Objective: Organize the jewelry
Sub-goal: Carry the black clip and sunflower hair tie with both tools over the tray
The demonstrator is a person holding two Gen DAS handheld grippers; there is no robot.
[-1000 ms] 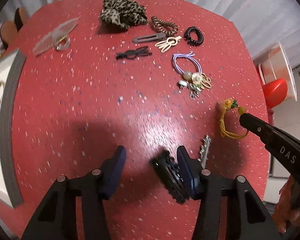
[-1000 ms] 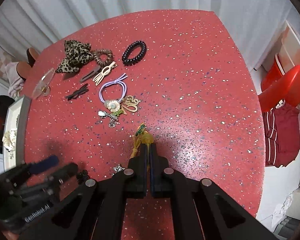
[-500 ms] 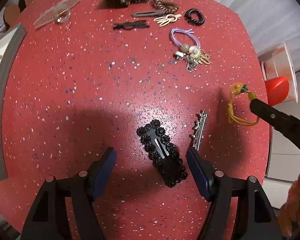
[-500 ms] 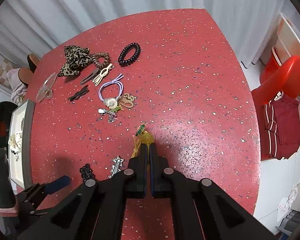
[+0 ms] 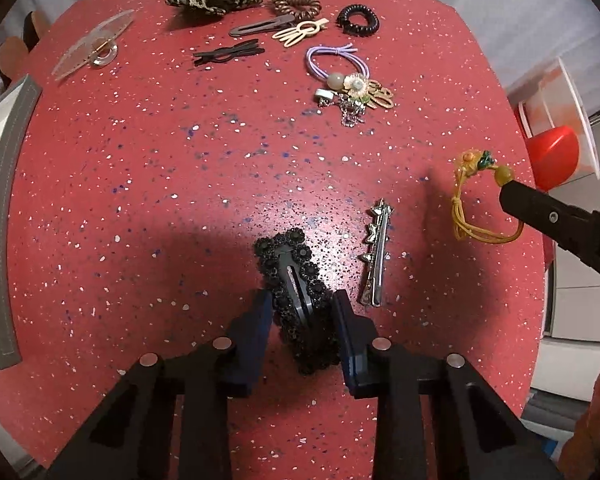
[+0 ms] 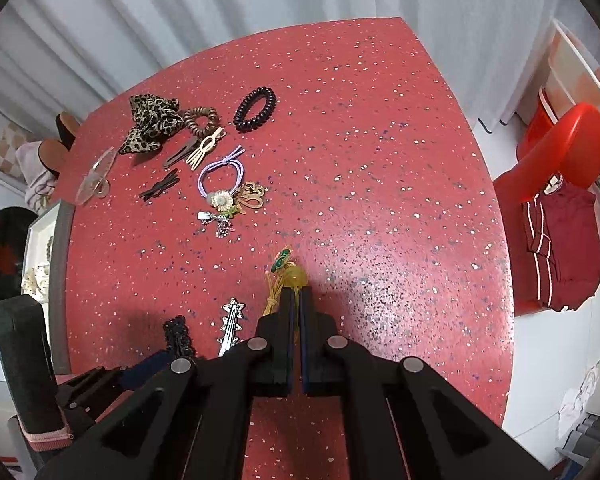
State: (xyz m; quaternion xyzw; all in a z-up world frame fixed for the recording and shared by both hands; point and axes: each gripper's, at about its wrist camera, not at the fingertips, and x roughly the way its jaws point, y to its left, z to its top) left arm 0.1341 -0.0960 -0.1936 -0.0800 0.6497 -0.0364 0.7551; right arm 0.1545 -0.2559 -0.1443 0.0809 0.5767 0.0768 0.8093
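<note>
The left gripper [image 5: 302, 320] has just been closing its jaws around the black beaded hair clip [image 5: 296, 288], released a moment earlier, so a regrasp looks underway. The right gripper [image 6: 296, 300] stays clamped on the yellow cord bracelet [image 6: 284, 280] on the desk [image 6: 360, 200].

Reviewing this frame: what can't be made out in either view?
- Tray contents: cut off by the left edge in the left wrist view; small and partly behind the dark sleeve in the right wrist view.
- Near end of the black clip: between the left tool's pads; contact unclear.
- Yellow cord: lower loop hidden behind the shut right tool.
</note>
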